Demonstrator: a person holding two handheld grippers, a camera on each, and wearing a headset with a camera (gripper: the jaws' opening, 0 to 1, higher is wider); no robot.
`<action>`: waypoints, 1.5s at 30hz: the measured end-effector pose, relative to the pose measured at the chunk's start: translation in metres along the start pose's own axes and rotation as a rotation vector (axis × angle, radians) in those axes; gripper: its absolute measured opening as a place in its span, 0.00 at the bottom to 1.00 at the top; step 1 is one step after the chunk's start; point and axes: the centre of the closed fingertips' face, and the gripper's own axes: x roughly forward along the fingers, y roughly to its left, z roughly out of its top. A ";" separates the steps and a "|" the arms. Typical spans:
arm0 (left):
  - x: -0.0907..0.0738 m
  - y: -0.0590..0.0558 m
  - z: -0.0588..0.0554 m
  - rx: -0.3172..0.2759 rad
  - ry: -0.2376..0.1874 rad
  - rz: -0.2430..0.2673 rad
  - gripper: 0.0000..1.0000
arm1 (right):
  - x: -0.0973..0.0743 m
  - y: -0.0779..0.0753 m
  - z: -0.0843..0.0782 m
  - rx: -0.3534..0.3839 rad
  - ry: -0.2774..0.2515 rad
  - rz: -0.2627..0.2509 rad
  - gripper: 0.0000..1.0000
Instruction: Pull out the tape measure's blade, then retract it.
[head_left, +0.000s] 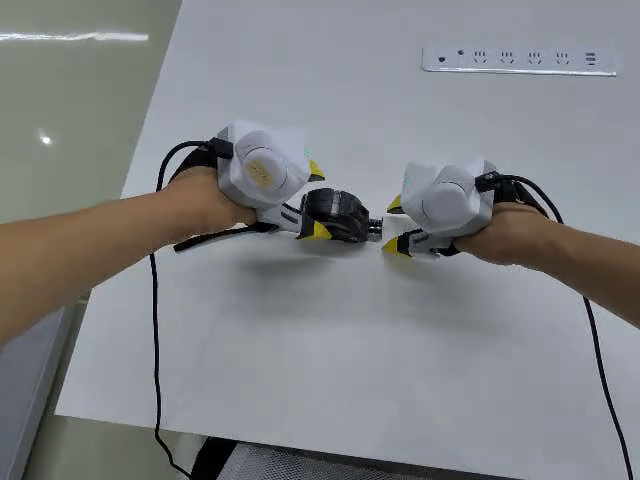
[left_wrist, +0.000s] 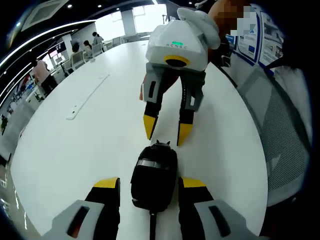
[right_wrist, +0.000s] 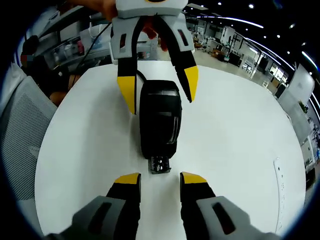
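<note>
Head view: matte white table, flat white power strip at far edge, black cable trailing off near edge.
Right gripper view: small dark end tab at case mouth.
Left gripper view: grey mesh chair beside table.
Tape measure: black, rounded, glossy case, between yellow tips of left gripper, clamped on both sides.
Right gripper: jaws spread, holding nothing, facing case, end tab just ahead of gap between tips.
</note>
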 end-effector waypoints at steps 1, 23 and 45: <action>0.001 -0.001 0.000 0.010 0.004 -0.005 0.43 | 0.001 0.000 0.001 -0.002 -0.001 0.003 0.31; 0.016 -0.005 0.003 0.063 0.030 -0.048 0.35 | 0.008 0.000 0.010 -0.011 -0.012 0.030 0.21; 0.015 -0.007 0.003 0.067 0.031 -0.067 0.33 | 0.013 0.000 0.005 -0.031 -0.035 0.060 0.15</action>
